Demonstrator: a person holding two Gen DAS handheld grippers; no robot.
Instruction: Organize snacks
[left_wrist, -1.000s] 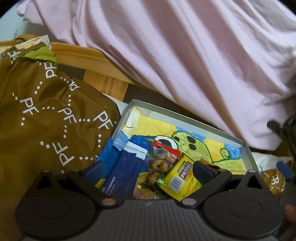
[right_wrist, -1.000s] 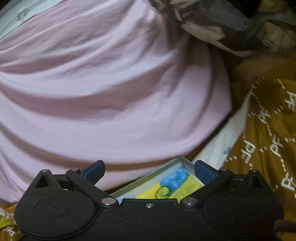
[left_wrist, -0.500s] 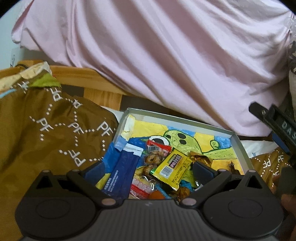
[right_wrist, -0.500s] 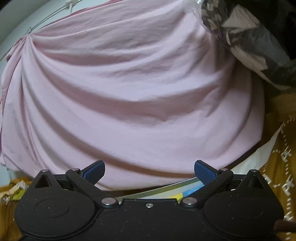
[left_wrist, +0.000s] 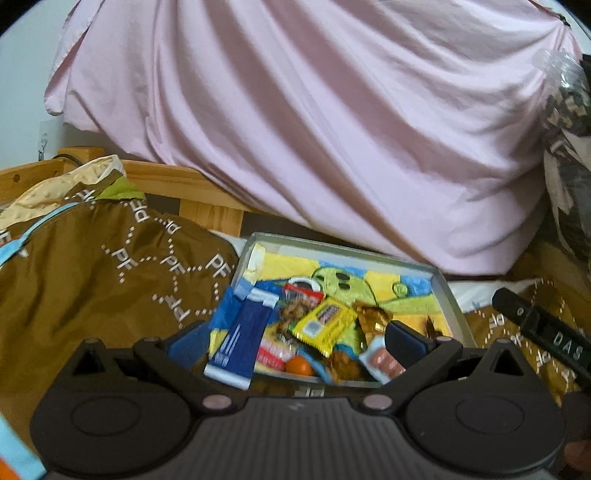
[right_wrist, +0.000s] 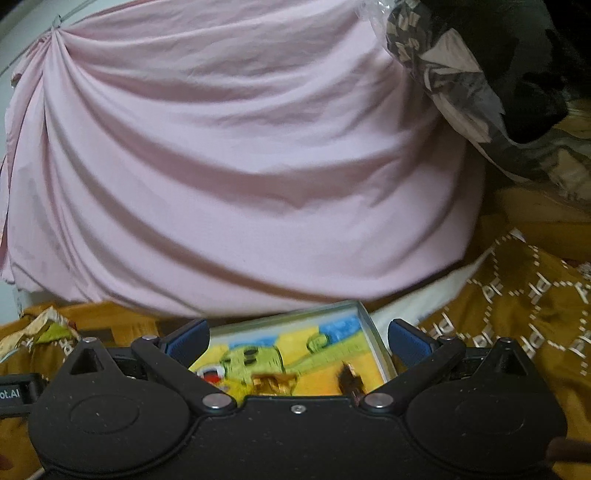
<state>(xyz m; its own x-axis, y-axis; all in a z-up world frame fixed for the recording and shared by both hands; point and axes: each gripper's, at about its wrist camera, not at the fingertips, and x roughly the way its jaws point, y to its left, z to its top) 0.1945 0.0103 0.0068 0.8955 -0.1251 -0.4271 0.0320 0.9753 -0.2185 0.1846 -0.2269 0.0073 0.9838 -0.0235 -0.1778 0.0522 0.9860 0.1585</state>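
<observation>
A shallow tray (left_wrist: 448, 295) lies on the bedspread (left_wrist: 110, 280), with a draped sheet (left_wrist: 314, 129) hanging behind it and a wooden bed frame (left_wrist: 207, 212) behind to the left. Inside the tray, the snacks are heaped toward its near left part: a long sachet (left_wrist: 240, 336) leftmost, a flat packet (left_wrist: 325, 325) to its right, a round candy (left_wrist: 297, 365) before that packet, and a twisted wrapper (left_wrist: 373, 314) further right. A bundle of patterned cloth (right_wrist: 461, 74) sits behind right of the tray
</observation>
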